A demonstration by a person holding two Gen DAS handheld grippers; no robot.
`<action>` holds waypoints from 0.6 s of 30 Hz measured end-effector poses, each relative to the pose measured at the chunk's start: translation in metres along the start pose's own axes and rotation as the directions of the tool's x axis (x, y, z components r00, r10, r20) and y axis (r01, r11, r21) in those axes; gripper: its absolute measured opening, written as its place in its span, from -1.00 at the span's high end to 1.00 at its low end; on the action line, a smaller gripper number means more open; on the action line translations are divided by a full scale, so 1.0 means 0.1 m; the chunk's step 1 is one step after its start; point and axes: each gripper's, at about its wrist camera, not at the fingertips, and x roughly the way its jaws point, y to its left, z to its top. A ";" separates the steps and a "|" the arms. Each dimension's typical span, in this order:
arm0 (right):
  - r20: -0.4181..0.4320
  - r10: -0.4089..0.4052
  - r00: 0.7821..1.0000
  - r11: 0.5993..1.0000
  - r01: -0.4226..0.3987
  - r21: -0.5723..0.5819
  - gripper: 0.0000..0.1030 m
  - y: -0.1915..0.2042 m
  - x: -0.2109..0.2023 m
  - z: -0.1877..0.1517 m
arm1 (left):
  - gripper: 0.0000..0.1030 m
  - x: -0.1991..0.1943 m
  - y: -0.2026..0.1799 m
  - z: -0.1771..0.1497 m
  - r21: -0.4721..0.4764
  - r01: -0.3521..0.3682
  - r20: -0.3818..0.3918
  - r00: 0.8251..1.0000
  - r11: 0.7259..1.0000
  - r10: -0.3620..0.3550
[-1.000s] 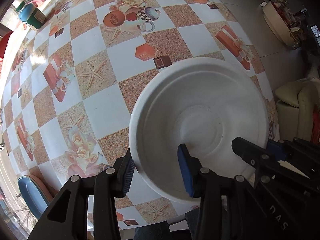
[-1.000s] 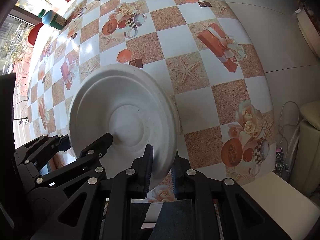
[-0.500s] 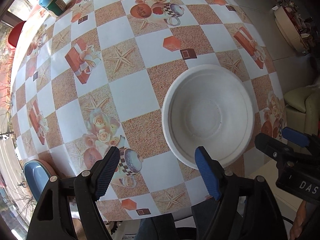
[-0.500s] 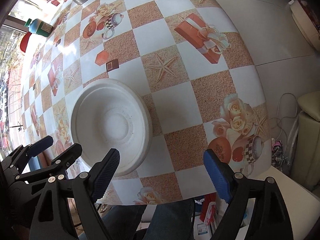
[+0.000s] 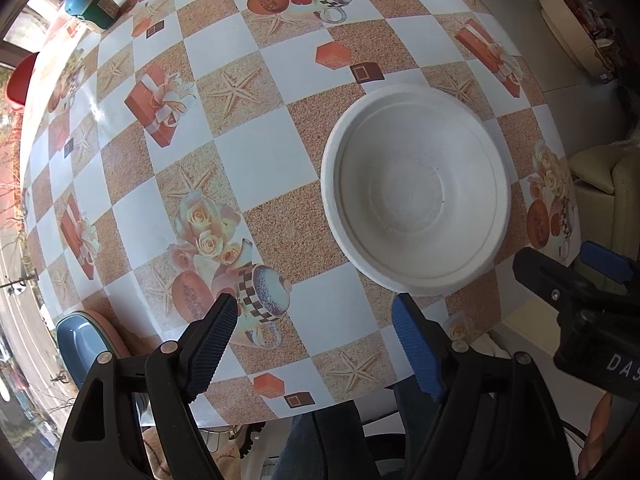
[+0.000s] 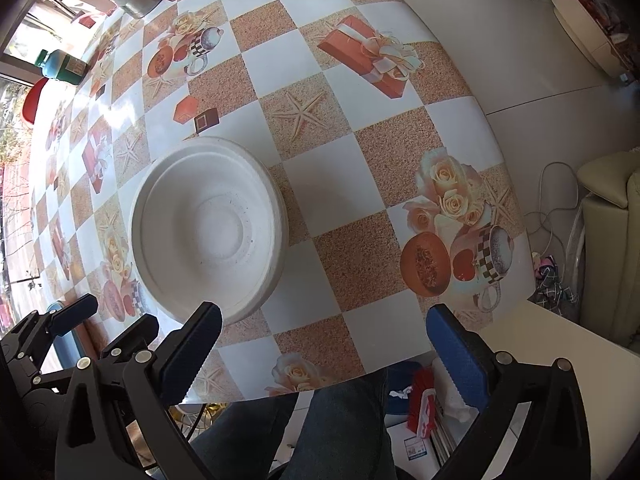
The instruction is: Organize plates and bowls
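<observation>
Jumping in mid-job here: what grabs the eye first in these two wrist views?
The white bowl stands out first, sitting upright on the busy checkered tablecloth near the table's near edge. Next come the two open hand-held grippers: the left hand-held gripper and right hand-held gripper both hang back from the bowl, touching nothing. Far off, a teal bottle lies near the table's far-left edge.

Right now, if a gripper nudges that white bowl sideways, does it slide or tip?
The white bowl probably slides: it sits flat, upright on the glossy tablecloth. It looks like thin molded pulp, so likely light and its rim may flex under a pinch.
</observation>
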 end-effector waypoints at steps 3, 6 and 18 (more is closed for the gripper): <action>-0.008 -0.004 1.000 1.000 0.004 -0.004 -1.00 0.01 0.02 -0.02 | -0.83 0.00 -0.01 0.01 0.002 0.009 0.006 1.000 1.000 -0.009; -0.004 -0.009 1.000 1.000 0.009 -0.010 -1.00 0.03 0.02 -0.03 | -0.99 -0.01 0.00 0.01 0.004 0.000 0.013 1.000 1.000 0.000; -0.020 -0.014 1.000 1.000 0.014 0.006 -1.00 -0.01 0.06 -0.06 | -0.99 0.06 0.02 -0.02 0.010 -0.012 -0.025 1.000 1.000 0.012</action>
